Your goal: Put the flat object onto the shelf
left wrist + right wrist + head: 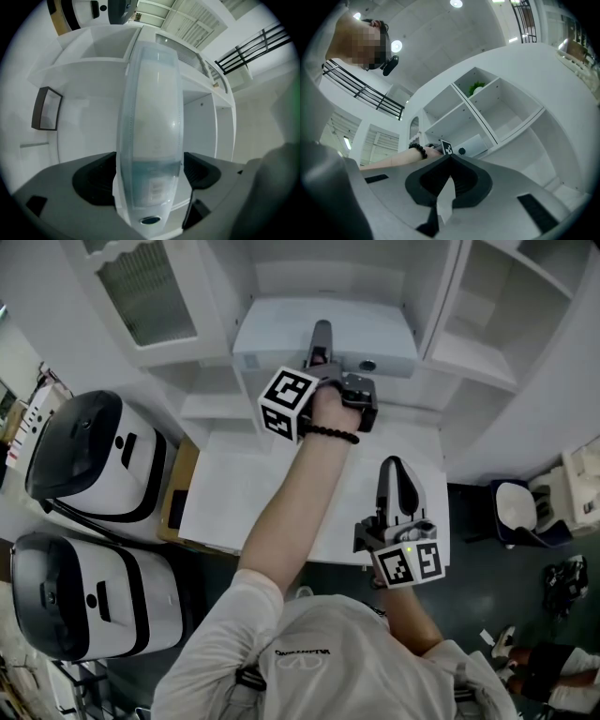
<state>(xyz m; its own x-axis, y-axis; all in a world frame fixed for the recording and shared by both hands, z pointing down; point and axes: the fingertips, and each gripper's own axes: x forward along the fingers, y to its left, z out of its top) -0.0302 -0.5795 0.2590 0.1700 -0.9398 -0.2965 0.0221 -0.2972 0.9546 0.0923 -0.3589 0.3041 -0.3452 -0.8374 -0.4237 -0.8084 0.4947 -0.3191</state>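
Note:
The flat object [272, 334] is a pale white slab with a dark round knob on its near edge, lying in a compartment of the white shelf unit [469, 357]. My left gripper [321, 341] reaches over that near edge. In the left gripper view the slab [152, 117] runs edge-on between the jaws of the left gripper [150, 174]. They stand wide on either side of it, open. My right gripper [392, 467] hangs shut and empty above the white table [244, 493]. The right gripper view shows its jaws [449, 158] closed, with the slab [476, 143] on the shelf beyond.
Two white-and-black machines [94, 460] [84, 592] stand at the left, beside the table. A glass-fronted cabinet door [141, 287] is at the upper left. A white seat [516, 507] sits on the dark floor at the right. A green plant [477, 87] occupies a higher shelf compartment.

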